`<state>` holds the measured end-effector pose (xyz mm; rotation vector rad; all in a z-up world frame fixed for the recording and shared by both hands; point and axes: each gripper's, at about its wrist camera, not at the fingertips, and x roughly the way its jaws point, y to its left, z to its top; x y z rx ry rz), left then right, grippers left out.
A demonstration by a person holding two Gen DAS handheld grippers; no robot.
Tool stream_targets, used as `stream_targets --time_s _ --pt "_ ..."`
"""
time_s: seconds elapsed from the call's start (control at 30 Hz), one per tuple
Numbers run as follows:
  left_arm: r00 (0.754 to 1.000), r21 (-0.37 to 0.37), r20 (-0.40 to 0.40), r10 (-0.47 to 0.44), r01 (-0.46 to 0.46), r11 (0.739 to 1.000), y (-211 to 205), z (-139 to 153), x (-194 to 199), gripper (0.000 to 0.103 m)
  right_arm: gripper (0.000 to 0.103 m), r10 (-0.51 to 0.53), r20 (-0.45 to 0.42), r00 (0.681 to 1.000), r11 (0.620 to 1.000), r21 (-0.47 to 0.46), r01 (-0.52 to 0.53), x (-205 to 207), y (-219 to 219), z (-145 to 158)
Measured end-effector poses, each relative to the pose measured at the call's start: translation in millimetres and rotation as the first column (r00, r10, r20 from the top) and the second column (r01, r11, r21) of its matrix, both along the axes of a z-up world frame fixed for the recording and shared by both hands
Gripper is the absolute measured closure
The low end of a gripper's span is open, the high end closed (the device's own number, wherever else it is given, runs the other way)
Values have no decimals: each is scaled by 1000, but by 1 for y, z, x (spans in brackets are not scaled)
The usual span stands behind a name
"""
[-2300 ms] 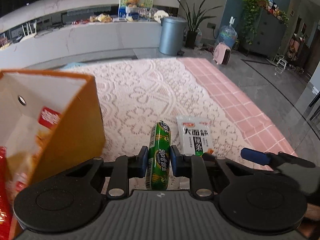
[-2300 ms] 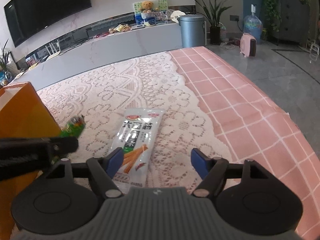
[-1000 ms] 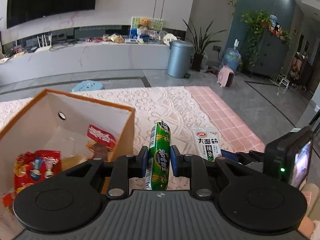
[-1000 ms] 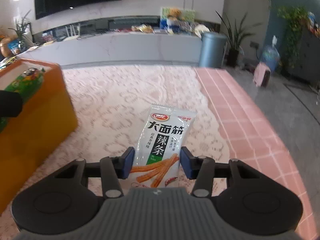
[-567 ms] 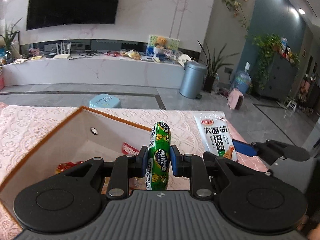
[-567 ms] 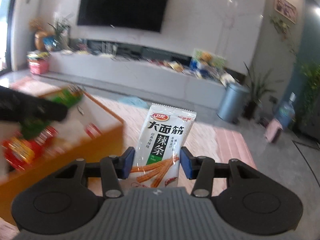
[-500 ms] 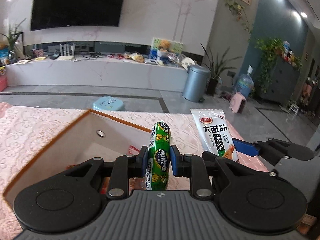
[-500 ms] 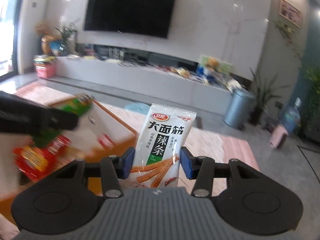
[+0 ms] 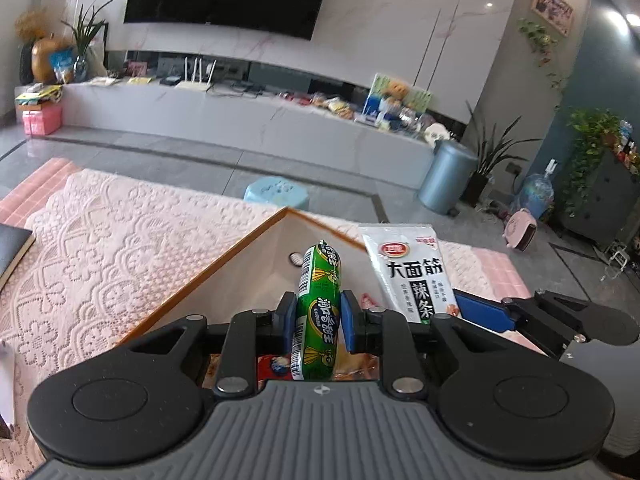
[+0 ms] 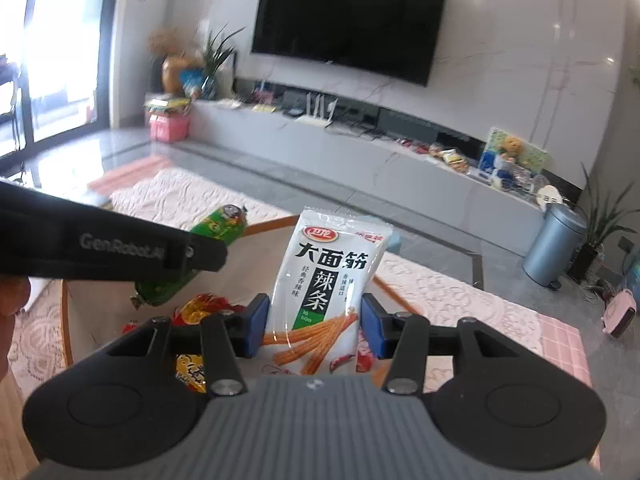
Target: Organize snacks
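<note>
now, the scene: both grippers hang over the open orange box (image 9: pixel 224 264), which sits on the lace tablecloth (image 9: pixel 100 248).
box: white inside, snack packets already lying at the bottom; red and yellow wrappers (image 10: pixel 200 308) show under the right gripper.
left gripper (image 9: pixel 318 322): blue pads clamped tight on the green sausage stick (image 9: pixel 318 300), which stands upright between them, above the box's inside.
right gripper (image 10: pixel 314 326): pinched on the lower part of the white spicy-strip packet (image 10: pixel 324 276), upright, just beside the sausage and also over the box mouth.
step in hand: dropping both snacks into the box, by the look of it.
how to do it well: she should lower each item below the orange rim before spreading the fingers, one gripper at a time, so the two tools don't knock together; the packet is floppy and likely needs a tilt to slide in flat.
versus 2.3 s ago: the packet lay on the cloth between spread fingers and the box stood off to the left; since then the packet has been lifted and both snacks carried over the box.
</note>
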<state>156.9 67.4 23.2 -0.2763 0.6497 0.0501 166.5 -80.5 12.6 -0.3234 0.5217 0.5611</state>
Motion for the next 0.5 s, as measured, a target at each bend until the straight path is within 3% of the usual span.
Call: stream_targets --time_s 0.5 --pt "990 -33 -136 -47 43 999 19 -49 23 77 55 -1 -98 995 978 -205 -20 62 33 -51"
